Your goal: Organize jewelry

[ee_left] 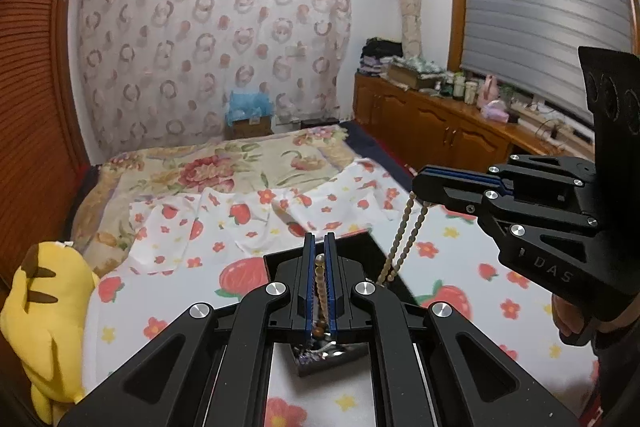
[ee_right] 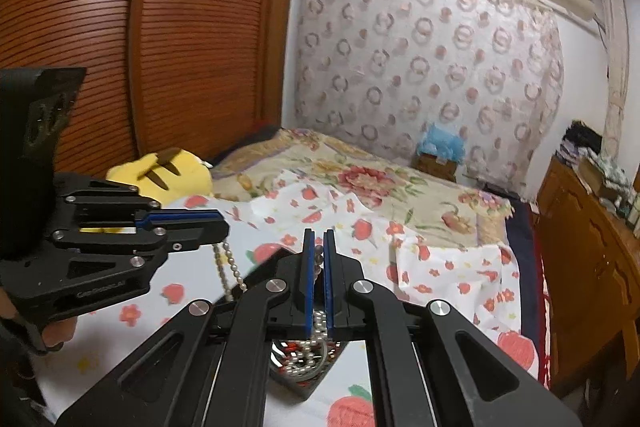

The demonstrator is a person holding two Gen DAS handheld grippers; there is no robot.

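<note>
The raised letters "DAS" can be read on the side of the black plastic right gripper [ee_left: 416,183] in the left wrist view. In the right wrist view, the black plastic left gripper [ee_right: 224,223] bears a small line of lettering too blurred to make out.

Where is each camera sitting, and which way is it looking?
Left wrist view: sits on the left gripper, looking along its shut fingers across the bed to the curtain; the right gripper and a hand show.
Right wrist view: sits on the right gripper, facing the wardrobe and curtain; the left gripper shows.
Both share: the pearl necklace pinched by both grippers, the black tray, the yellow plush toy.
</note>
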